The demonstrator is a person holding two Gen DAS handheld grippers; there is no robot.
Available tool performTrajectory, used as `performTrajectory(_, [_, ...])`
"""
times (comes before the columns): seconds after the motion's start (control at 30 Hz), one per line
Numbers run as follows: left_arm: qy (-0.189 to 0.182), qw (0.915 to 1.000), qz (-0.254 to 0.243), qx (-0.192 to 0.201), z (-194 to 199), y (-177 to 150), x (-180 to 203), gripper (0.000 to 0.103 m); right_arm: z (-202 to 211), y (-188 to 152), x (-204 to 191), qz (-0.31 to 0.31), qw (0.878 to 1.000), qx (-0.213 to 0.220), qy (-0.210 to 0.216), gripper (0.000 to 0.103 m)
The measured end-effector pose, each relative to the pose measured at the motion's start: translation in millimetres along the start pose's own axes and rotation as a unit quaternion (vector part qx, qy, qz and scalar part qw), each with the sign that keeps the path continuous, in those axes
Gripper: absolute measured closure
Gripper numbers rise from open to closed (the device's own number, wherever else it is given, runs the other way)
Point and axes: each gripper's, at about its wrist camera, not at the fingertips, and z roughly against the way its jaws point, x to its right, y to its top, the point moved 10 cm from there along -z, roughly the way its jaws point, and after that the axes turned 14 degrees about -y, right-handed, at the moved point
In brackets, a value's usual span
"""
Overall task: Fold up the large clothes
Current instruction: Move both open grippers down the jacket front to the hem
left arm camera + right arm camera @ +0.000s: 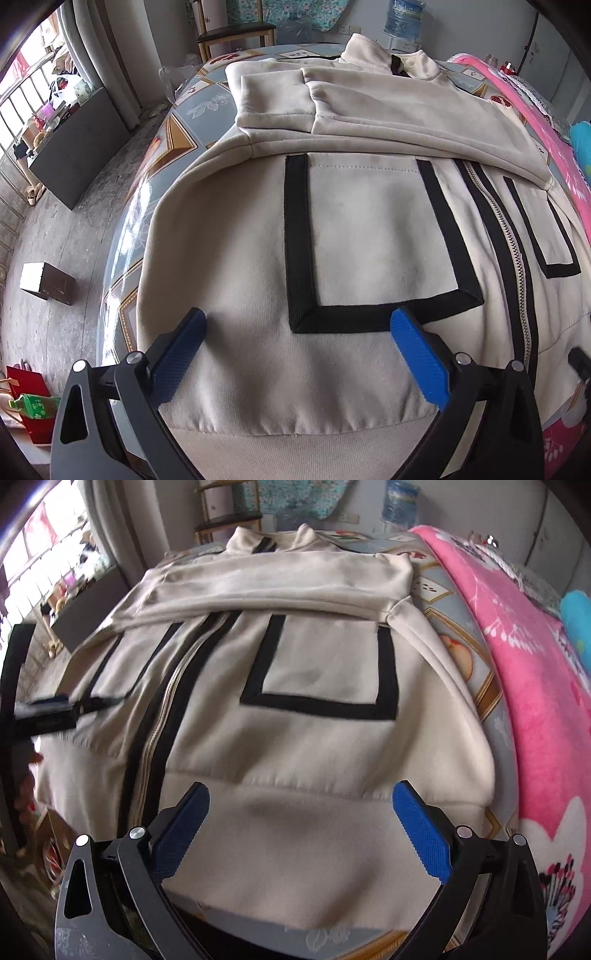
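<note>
1. So, the jacket (369,229) lies flat on the tabletop (177,133), zipped front up, its long axis running from the hem at my near edge to the collar (373,51) at the far edge. Both sleeves are already crossed over the chest.
2. My left gripper (299,325) hovers over the hem band near the jacket's left side, jaws spread wide, nothing between the pads.
3. My right gripper (301,797) is likewise wide open and empty, over the hem band on the right of the zipper (162,716).
4. Neither arm is clearly nearer; both sit straight ahead of the hem, so I judge the next move is a two-handed pinch of the hem, carried towards the collar.
5. A pink blanket (535,672) crowds the right edge of the tabletop, just beside the jacket; the right gripper's lift could snag it.
</note>
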Motion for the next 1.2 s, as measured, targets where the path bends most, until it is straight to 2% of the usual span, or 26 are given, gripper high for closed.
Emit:
performTrajectory(0.17, [-0.008,0.9998,-0.015,0.011,0,1,1,0.005,-5,-17,-9,0.006,1.0,-0.005,-0.001,0.007])
performTrajectory(0.37, [-0.002,0.9988,-0.048,0.006,4,2,4,0.005,-7,-18,-8,-0.015,1.0,0.004,0.014,0.007])
performTrajectory(0.43, [-0.006,0.9978,-0.064,0.019,17,0,4,0.005,-6,-19,-9,-0.014,1.0,0.007,0.014,0.007])
performTrajectory(0.6, [-0.034,0.9955,-0.084,0.028,52,-27,3,0.005,-5,-20,-9,-0.021,1.0,0.014,0.014,0.007])
performTrajectory(0.77, [-0.078,0.9949,-0.059,0.024,74,-72,3,0.005,-5,-20,-7,-0.02,0.999,0.022,0.016,0.007])
performTrajectory(0.93, [-0.104,0.9935,-0.03,0.034,81,-98,0,0.016,-5,-21,-7,-0.016,1.0,0.015,0.016,0.007])
performTrajectory(1.07, [-0.101,0.9944,-0.014,0.024,76,-104,-8,0.032,-6,-20,-8,-0.015,1.0,0.002,0.013,0.007])
performTrajectory(1.2, [-0.1,0.9949,0.0,0.012,74,-104,-17,0.041,-7,-20,-9,-0.019,1.0,-0.009,0.008,0.007])
